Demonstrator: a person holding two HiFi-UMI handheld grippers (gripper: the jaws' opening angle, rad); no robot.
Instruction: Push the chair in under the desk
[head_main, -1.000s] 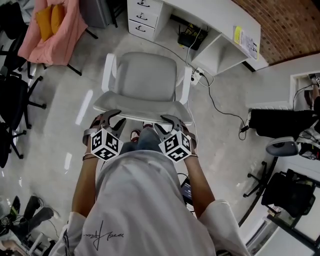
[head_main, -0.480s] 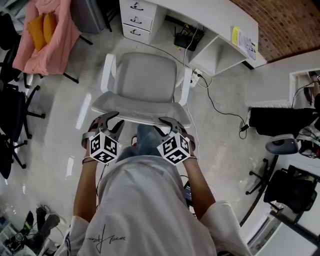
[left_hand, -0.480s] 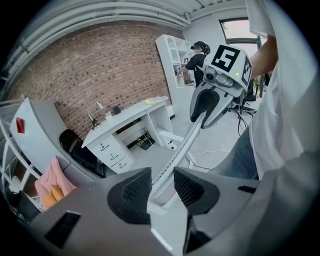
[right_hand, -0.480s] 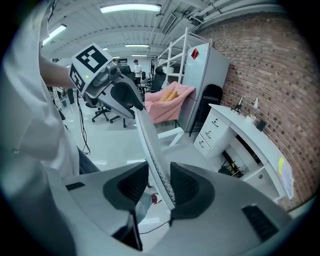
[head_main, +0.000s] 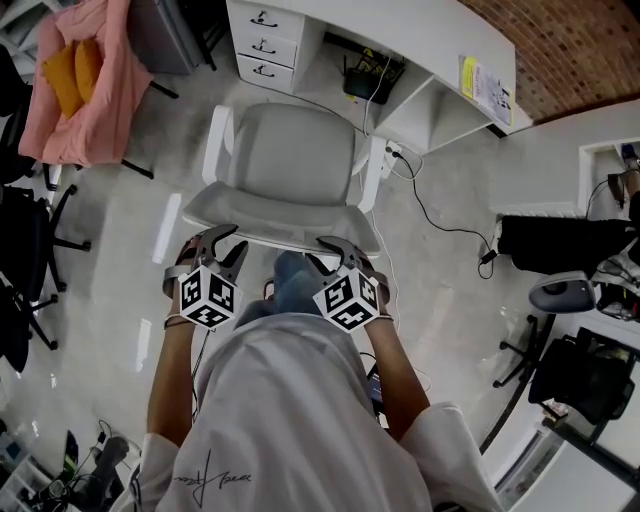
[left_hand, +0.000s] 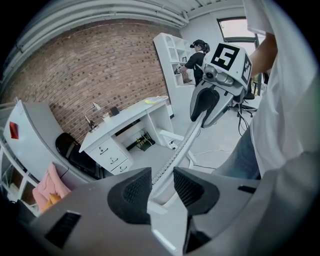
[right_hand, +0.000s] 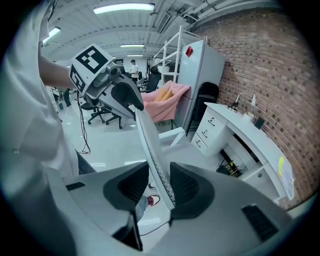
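The white chair (head_main: 290, 160) faces the white desk (head_main: 420, 40), its seat just short of the desk's opening. My left gripper (head_main: 222, 240) is shut on the left part of the backrest's top edge (head_main: 280, 222), and my right gripper (head_main: 335, 250) is shut on the right part. In the left gripper view the ribbed backrest edge (left_hand: 172, 157) runs between the pads of the left gripper (left_hand: 161, 187). The right gripper view shows the same backrest edge (right_hand: 152, 150) clamped in the right gripper (right_hand: 159, 185), with the desk (right_hand: 250, 130) beyond.
White drawers (head_main: 262, 45) stand under the desk's left end. Cables and a power strip (head_main: 395, 155) lie on the floor right of the chair. A pink-draped chair (head_main: 85, 75) and black office chairs (head_main: 25, 215) stand at the left. More black chairs (head_main: 580, 370) are at the right.
The chair has rolled a little toward the desk, with both grippers and the person following it. The gap between seat and drawers has narrowed. Both grips are unchanged.
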